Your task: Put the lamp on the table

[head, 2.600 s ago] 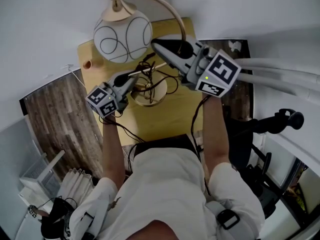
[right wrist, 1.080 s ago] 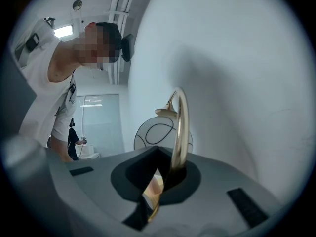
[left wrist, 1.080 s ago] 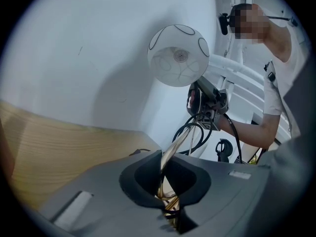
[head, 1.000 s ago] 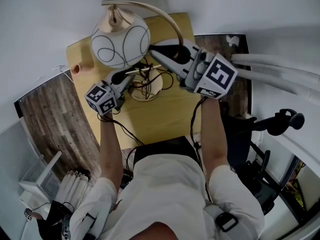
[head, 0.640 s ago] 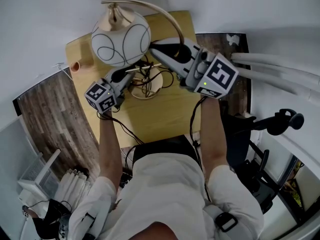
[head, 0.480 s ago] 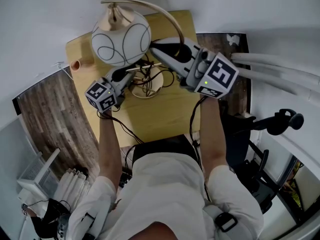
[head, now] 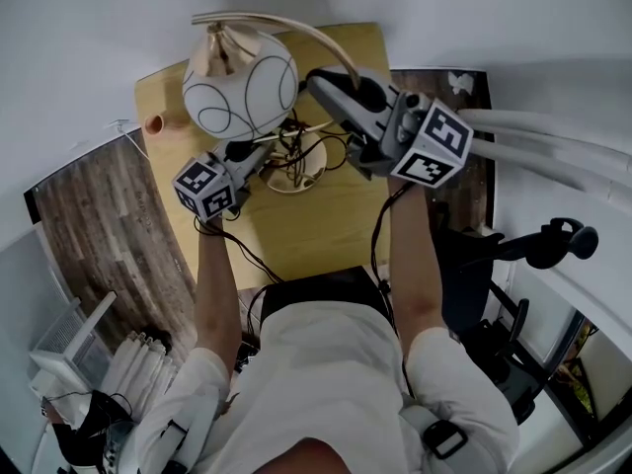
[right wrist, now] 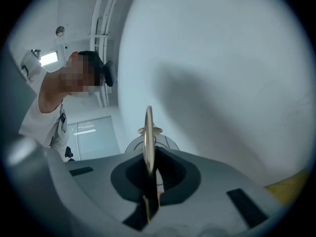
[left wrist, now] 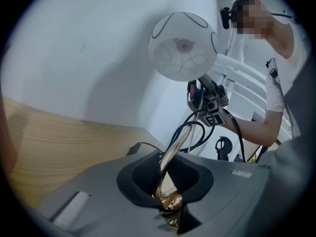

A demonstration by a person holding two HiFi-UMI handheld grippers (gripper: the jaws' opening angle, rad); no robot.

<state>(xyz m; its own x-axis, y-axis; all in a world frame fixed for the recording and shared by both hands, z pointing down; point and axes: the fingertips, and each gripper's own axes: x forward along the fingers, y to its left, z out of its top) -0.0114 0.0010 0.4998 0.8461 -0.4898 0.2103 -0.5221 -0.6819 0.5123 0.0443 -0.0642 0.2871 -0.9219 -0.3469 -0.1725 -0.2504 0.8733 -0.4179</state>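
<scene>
The lamp has a white globe shade (head: 240, 82) with black loops, a curved brass arm (head: 296, 28) and a round base (head: 296, 161) that rests on the wooden table (head: 296, 235). My left gripper (head: 272, 151) is low at the base. Its jaws are opening, and the brass stem (left wrist: 177, 142) still runs between them at the left gripper (left wrist: 168, 209) without being pinched. My right gripper (head: 321, 77) is higher, shut on the curved arm. In the right gripper view the right gripper (right wrist: 148, 206) clamps the thin brass arm (right wrist: 148, 137) edge-on.
A black cord (head: 232, 250) trails off the table's near edge, and more cord is tangled over the base. A small orange cup (head: 155, 123) stands at the table's far left corner. The wall is just behind the lamp. White pipes (head: 553, 136) run at the right.
The lamp's base has settled lower on the table since the oldest frame. In the last second the right gripper and the shade shifted slightly; the left gripper stays at the stem.
</scene>
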